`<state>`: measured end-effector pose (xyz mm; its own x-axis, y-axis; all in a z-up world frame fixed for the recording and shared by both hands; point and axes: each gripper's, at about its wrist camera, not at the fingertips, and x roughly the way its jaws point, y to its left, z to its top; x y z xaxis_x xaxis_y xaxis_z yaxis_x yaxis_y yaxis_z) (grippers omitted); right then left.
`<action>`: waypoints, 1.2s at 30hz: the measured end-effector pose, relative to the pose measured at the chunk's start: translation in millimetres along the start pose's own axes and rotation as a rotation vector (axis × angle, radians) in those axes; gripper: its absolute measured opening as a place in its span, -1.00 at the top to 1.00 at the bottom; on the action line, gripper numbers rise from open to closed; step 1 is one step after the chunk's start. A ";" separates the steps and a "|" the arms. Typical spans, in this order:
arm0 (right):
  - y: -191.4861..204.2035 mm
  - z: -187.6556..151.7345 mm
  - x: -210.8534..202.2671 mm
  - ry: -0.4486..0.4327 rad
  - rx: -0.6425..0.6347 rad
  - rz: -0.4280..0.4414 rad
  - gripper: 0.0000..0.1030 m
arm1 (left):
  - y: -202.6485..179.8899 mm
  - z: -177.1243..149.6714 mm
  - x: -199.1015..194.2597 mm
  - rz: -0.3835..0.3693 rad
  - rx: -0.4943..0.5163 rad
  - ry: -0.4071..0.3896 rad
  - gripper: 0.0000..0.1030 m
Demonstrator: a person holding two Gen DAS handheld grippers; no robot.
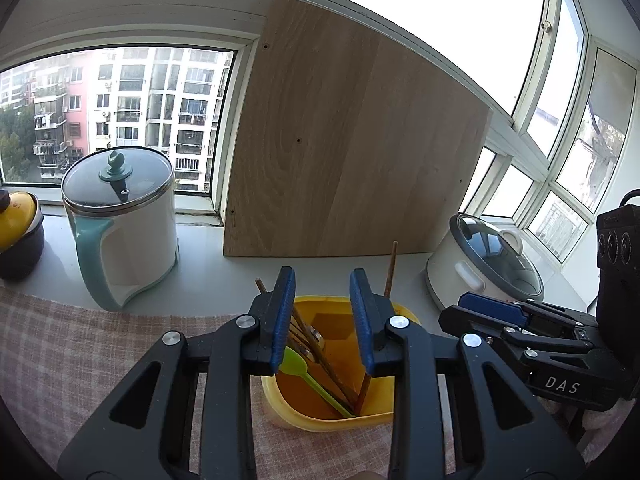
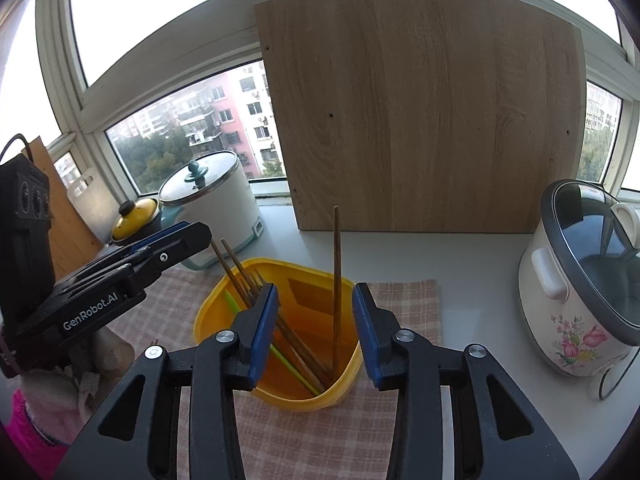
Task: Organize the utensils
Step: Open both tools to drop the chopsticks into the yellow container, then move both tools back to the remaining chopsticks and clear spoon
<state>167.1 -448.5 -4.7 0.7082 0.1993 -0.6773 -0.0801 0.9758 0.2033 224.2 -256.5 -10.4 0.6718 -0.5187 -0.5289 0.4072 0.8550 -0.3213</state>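
The yellow plastic holder (image 2: 276,360) stands on a checked cloth (image 2: 400,308) on the bench, holding wooden chopsticks (image 2: 337,280), a fork and a green spoon (image 1: 300,370). Both claws, left (image 1: 322,320) and right (image 2: 316,334), hang above its rim, pads apart, gripping nothing. Bare bench lies behind, before a leaning wood-grain board (image 2: 432,120).

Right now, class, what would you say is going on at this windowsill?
A person holds two grippers over a yellow holder on a checked cloth. Chopsticks, a green spoon and one upright chopstick already stand inside it. The left gripper and right gripper are both open, with nothing pressed between the pads. Two cookers and a wooden board stand behind.
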 end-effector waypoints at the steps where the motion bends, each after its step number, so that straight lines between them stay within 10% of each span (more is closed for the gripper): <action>1: 1.0 -0.5 -0.5 0.001 0.005 -0.003 0.28 | 2.3 -0.5 -3.6 0.001 0.000 0.001 0.46; 19: 56.4 -26.7 -18.0 -0.045 -0.006 -0.119 -0.53 | 54.6 -16.6 -65.0 0.080 0.079 0.058 0.27; 26: 75.5 -41.5 -23.0 -0.075 -0.006 -0.169 -0.55 | 69.2 -28.4 -90.2 0.126 0.126 0.075 -0.14; 36: 109.2 -61.8 -16.6 -0.049 -0.042 -0.144 -0.61 | 107.9 -54.4 -117.6 0.205 0.100 0.116 -0.17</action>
<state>103.2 -339.7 -14.9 0.7478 0.0530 -0.6618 -0.0033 0.9971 0.0761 155.5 -103.3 -25.6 0.6734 -0.3256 -0.6637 0.3326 0.9352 -0.1214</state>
